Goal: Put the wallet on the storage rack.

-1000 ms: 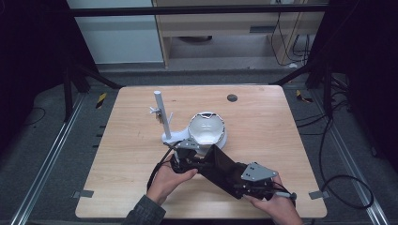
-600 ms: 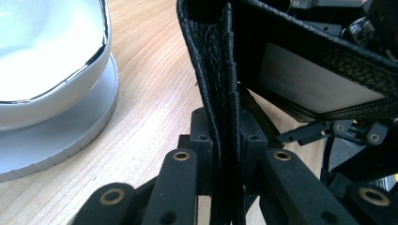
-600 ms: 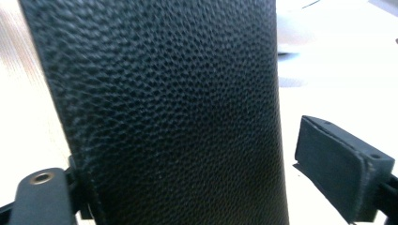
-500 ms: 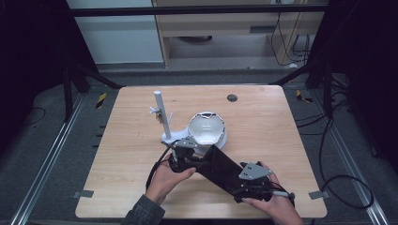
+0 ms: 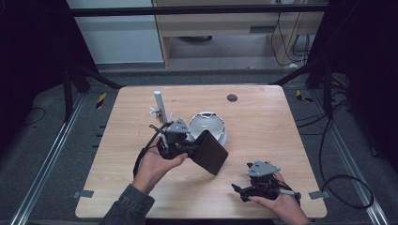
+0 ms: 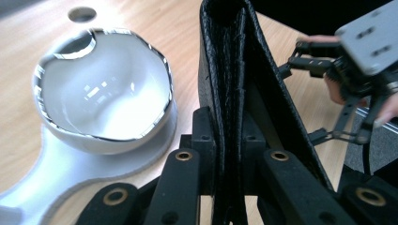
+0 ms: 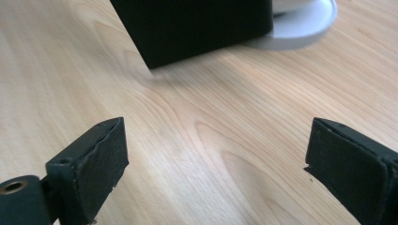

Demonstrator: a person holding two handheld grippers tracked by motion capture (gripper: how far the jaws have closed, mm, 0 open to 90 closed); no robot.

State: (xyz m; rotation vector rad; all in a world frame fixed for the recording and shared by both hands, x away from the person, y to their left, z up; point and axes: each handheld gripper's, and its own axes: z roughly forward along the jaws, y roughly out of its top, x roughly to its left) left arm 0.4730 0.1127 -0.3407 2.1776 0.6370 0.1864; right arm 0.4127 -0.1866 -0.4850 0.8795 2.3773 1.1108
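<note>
The black wallet [image 5: 210, 152] hangs clamped by one edge in the left claw [image 5: 180, 146], clear of the worktop [image 5: 263, 122]; the right claw [image 5: 240, 191], just opened, rests empty nearby.

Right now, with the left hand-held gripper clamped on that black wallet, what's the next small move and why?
Probably carry the black wallet a little clear of the white bowl-shaped stand before anything else. The left hand-held gripper pinches its folded edge, the wallet hangs tilted beside the stand, and the right hand-held gripper is open over bare table.
</note>
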